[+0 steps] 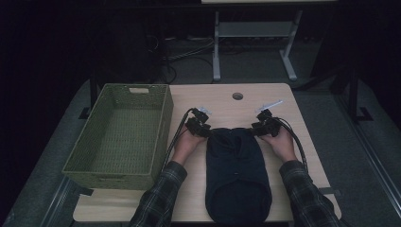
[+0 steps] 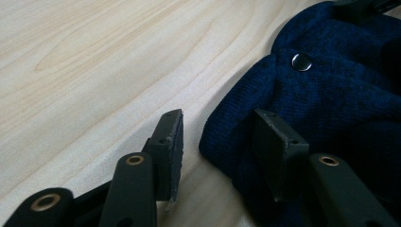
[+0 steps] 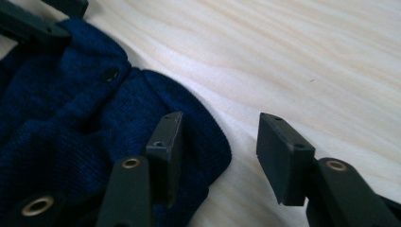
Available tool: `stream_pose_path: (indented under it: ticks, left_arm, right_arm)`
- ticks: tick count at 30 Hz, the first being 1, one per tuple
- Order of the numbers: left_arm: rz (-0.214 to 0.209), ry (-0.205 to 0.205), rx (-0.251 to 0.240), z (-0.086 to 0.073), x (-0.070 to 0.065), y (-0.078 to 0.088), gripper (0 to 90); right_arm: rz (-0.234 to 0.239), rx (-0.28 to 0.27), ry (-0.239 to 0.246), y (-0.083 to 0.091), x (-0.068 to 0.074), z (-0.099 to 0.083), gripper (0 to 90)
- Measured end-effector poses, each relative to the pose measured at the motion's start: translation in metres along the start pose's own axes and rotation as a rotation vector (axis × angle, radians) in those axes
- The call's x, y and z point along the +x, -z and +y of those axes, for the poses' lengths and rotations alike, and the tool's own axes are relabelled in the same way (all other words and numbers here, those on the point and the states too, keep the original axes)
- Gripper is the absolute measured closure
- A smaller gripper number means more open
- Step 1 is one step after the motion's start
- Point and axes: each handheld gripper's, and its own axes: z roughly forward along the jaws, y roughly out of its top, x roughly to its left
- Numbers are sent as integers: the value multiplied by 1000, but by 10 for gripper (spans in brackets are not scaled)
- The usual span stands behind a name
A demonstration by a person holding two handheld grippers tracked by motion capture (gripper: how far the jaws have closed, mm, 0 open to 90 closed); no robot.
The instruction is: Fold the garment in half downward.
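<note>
Navy knitted garment: lies flat on the light wooden table, lower centre of the high view, running from mid-frame down to the bottom edge. Left gripper sits at its upper left corner, right gripper at its upper right corner, each held in a hand with a plaid sleeve coming up from the bottom. Green woven basket stands on the left part of the table, just beside the left hand. Round hole in the tabletop, upper centre.

Left gripper view: gripper with jaws spread, straddling the garment's rounded edge. Left jaw over bare wood, right jaw over the knit at centre right. Pads do not press the cloth. Metal snap in the upper right.

Right gripper view: gripper with jaws spread, straddling the garment's rounded corner. Left jaw over the knit, right jaw over bare wood. No pinch on the cloth. Dark snap in the upper left; part of the other gripper at the top left corner.
</note>
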Motion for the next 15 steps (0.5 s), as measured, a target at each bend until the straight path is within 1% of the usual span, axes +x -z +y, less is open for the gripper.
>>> stream_pose_path:
  ticks: [2,5,8,12,15]
  left_arm:
    - [-6,-8,1,0,0,0,562]
    - [-18,-3,2,0,-1,-1,598]
    - [-27,14,-8,0,-1,-1,629]
    - [-34,17,-7,0,-2,-2,651]
    - [-45,23,-7,0,-2,-2,693]
  right_arm:
    - [9,3,0,-1,0,0,546]
    - [25,13,7,-2,0,-2,592]
    - [39,21,12,-3,1,-2,637]
    - [53,25,1,-3,0,-3,681]
    - [62,27,-6,-4,1,-3,722]
